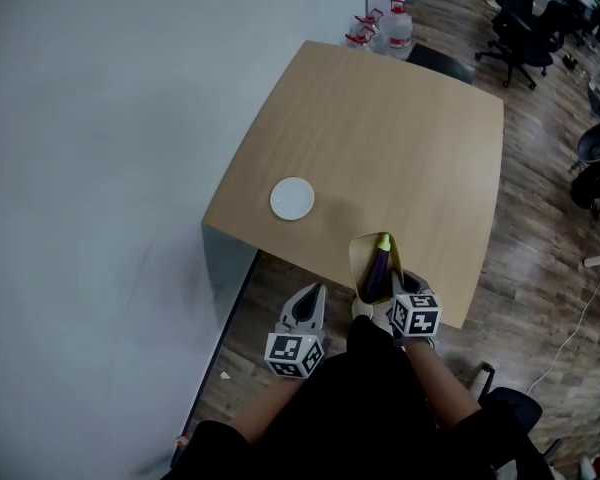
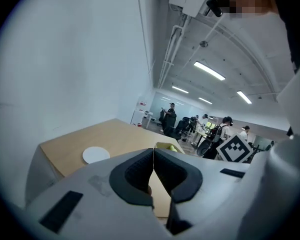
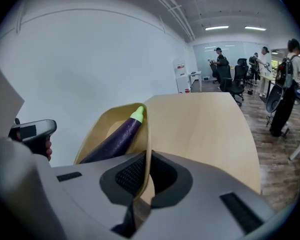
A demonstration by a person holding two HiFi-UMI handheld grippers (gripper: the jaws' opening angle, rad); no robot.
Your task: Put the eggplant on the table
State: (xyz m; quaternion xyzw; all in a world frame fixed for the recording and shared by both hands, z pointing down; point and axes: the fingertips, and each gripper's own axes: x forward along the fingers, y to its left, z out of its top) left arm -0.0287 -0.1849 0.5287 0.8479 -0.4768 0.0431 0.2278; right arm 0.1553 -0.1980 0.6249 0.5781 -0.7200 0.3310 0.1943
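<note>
My right hand-held gripper: clamped on bowl rim; eggplant loose inside, tilt risks roll-out past desk edge. My left hand-held gripper: jaws together, empty.

An open-plan office: black swivel chairs stand on a wood-plank floor, long strip lights line the ceiling, people stand about far off, and water jugs sit beyond the plain table
</note>
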